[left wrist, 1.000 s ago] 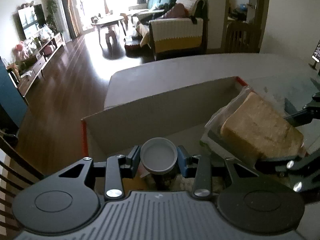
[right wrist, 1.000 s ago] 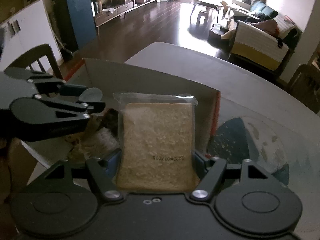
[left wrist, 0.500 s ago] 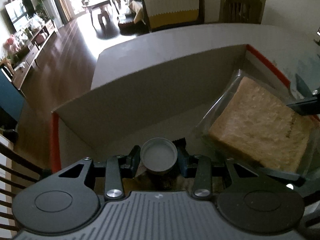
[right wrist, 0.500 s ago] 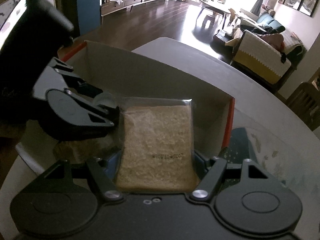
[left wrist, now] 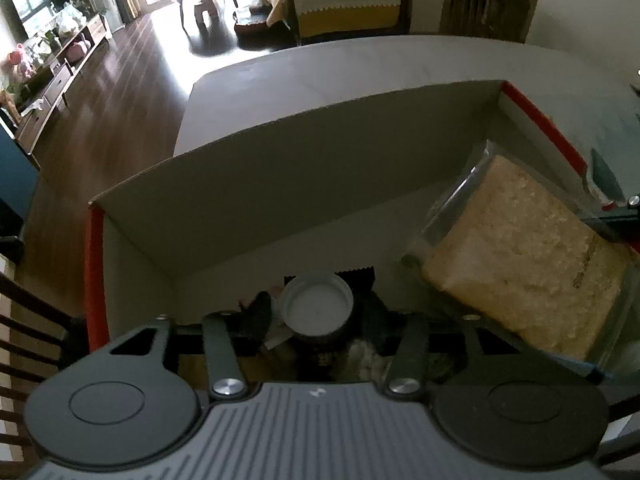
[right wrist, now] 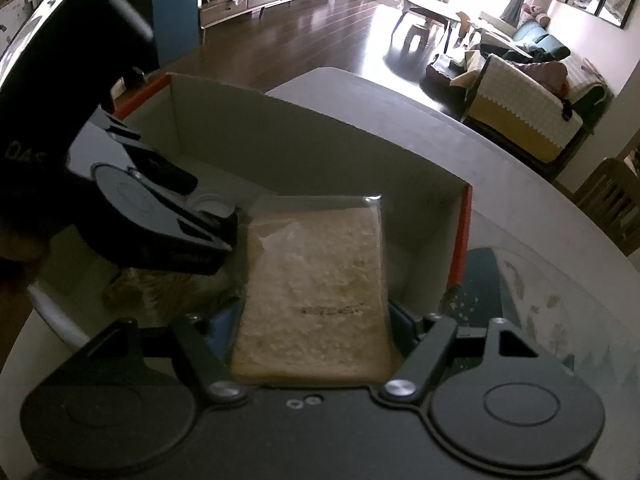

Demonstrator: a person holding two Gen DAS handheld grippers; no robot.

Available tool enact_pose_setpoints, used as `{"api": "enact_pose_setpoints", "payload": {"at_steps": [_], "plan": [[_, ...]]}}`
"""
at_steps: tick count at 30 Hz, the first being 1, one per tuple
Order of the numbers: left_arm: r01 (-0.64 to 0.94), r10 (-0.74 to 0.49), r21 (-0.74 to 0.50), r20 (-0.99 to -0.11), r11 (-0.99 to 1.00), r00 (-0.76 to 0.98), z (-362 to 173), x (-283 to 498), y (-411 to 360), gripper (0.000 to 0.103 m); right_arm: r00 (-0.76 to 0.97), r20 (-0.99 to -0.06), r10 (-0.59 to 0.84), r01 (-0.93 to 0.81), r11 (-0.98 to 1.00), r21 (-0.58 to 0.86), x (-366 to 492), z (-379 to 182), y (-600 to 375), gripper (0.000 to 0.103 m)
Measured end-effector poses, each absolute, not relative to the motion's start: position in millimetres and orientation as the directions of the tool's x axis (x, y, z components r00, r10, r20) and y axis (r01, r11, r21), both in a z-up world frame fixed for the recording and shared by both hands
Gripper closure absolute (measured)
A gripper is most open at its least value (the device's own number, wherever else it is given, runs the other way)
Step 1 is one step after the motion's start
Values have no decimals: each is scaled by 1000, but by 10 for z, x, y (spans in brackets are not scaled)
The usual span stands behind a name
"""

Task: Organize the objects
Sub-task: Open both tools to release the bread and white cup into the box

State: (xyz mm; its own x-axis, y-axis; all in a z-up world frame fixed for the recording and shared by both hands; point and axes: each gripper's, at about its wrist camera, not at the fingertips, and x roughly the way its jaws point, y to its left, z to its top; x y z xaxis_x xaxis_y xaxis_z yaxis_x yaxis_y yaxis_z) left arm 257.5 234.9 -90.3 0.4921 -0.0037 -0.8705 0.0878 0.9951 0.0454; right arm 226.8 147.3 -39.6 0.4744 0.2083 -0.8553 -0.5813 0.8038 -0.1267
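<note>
A cardboard box [left wrist: 300,168] with red edges sits on the grey table [left wrist: 360,68]. A dark bottle with a white cap [left wrist: 316,306] stands inside the box near its close wall. My left gripper [left wrist: 316,310] is open, its fingers a little apart from either side of the cap. My right gripper [right wrist: 316,320] is shut on a bagged slice of bread [right wrist: 316,264], held tilted over the right part of the box [right wrist: 320,148]. The bread [left wrist: 520,260] shows right of the bottle. The left gripper [right wrist: 216,220] is just left of the bread.
A brownish packet [right wrist: 160,288] lies in the box under the left gripper. A teal patterned placemat [right wrist: 520,280] lies on the table right of the box. Wooden chairs [left wrist: 24,320] [right wrist: 612,208] stand at the table's edges. Beyond is a living room floor.
Both grippers have come down over the box. The left gripper's fingers have spread off the bottle cap. The bread has moved further over the box's right part.
</note>
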Motion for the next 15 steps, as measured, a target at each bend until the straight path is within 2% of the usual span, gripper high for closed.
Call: {"api": "enact_pose_setpoints", "payload": {"at_steps": [6,15], "plan": [[87,-10,42,-846,995,533,-787,2489,2343,37,471,-848,241,-579,810,-91,2247,-352,1378,25],[71,-12,35,-824,997,566,-639,2240,2313,36,493,-818,296,-581,812,-57,2154,-190,1228,17]]}}
